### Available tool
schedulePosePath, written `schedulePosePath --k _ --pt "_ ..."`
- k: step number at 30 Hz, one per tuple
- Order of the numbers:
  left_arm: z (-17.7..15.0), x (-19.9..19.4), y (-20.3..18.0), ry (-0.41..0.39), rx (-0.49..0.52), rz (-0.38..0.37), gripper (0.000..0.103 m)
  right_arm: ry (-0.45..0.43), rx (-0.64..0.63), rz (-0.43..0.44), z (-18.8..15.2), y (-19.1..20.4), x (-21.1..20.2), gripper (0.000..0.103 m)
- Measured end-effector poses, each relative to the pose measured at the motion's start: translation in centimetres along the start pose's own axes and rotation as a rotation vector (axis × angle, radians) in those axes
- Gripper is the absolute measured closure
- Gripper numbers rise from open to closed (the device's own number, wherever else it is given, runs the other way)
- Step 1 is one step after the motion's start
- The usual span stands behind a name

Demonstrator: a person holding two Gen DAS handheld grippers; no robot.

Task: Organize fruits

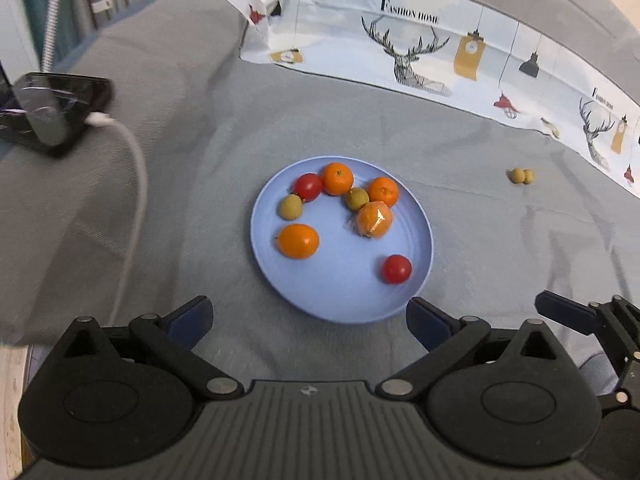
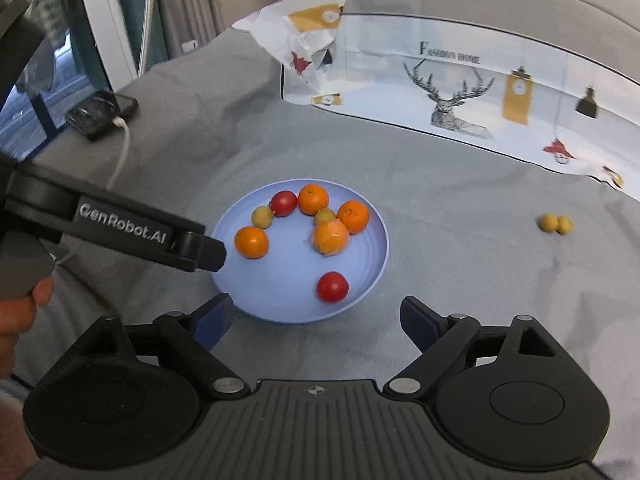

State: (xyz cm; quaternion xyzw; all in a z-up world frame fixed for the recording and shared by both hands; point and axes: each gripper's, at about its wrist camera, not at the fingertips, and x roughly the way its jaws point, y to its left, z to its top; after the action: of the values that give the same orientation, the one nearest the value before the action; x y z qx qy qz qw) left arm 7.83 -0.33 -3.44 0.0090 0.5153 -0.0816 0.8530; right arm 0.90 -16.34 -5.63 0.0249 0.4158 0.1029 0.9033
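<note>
A round pale-blue plastic plate (image 1: pixel 340 288) holds 8 small fruits: 3 bare orange mandarins, 1 mandarin wrapped in clear film (image 1: pixel 374 219), 2 red tomatoes and 2 yellow-green round fruits. 6 of them form an arc along the far side; 1 mandarin (image 1: pixel 298 241) lies alone to the left and 1 tomato (image 1: pixel 396 269) alone near the front right rim. 2 more yellow-green fruits (image 1: pixel 521 176) sit touching each other on the cloth, well apart to the plate's right.

The left gripper (image 1: pixel 310 316) hangs above the plate's near rim with its jaws spread wide and nothing between them. The right gripper (image 2: pixel 316 318) is likewise open and empty over the near rim, beside the left one.

Everything rests on a grey cloth-covered surface (image 1: pixel 480 260). Behind lies a white printed sheet with deer heads and lamps (image 1: pixel 420 52); at the left lies a black phone (image 1: pixel 52 108) with a white cable (image 1: pixel 134 184).
</note>
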Motion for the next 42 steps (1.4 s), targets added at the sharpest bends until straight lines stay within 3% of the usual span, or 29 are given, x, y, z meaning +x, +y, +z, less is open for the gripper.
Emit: schedulePosePath --k 15,25,42 --pt "-5.1 -7.2 -0.5 -0.110 0.015 -0.020 0.000 -0.128 -0.036 -0.039 -2.5 2.9 -7.6 0.003" --pt "-6.1 -9.1 -0.9 -0.156 0.032 -0.027 0.000 -0.180 -0.042 -0.056 -3.2 3.3 -9.9 0.003" --pt "-6.3 -9.4 -0.7 -0.165 0.028 -0.028 0.000 -0.190 -0.044 -0.057 -3.5 3.5 -10.3 0.003"
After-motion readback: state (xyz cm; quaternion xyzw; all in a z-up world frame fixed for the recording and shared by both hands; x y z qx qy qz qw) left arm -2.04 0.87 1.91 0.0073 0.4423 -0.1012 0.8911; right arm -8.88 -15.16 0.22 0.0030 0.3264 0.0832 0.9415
